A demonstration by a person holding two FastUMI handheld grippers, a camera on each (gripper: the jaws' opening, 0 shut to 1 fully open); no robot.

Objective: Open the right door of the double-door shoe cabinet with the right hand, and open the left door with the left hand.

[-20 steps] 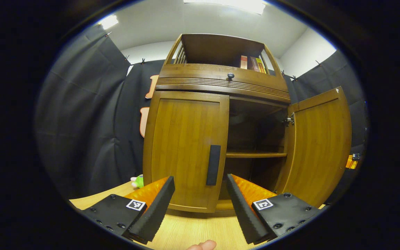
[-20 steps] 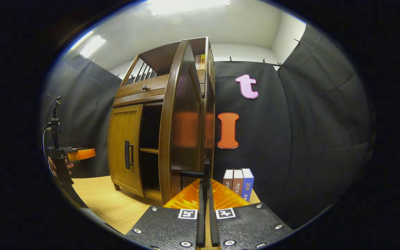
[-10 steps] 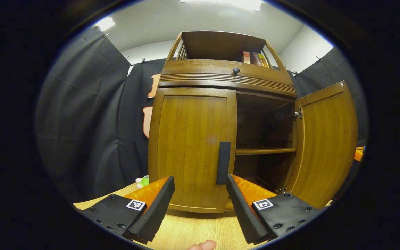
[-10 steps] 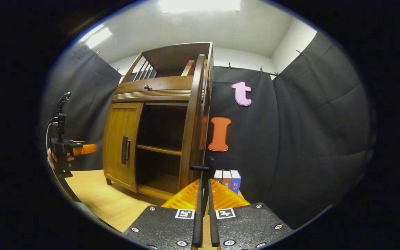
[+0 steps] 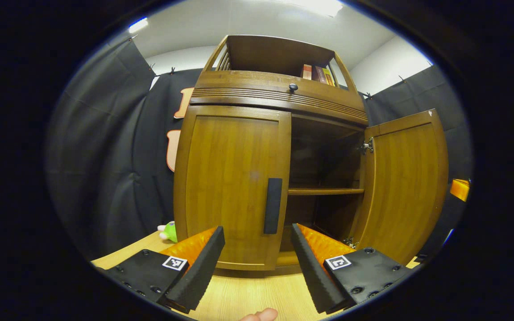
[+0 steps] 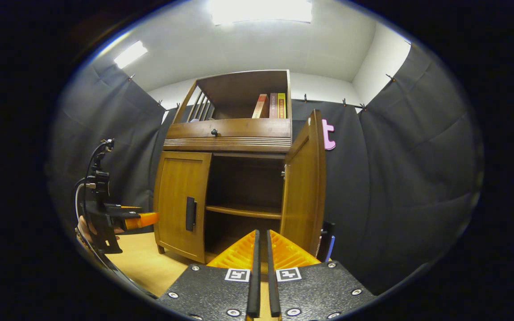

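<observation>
Jaws on your left gripper stand wide apart, short of the left door and its handle, which is still closed. Your right gripper has its jaws nearly together, holding nothing; the right door already hangs open. 1 of 2 doors done.

The left gripper view looks up from low and near at the shoe cabinet front, the right gripper view faces it from farther back to its right, and both share its open right door
</observation>
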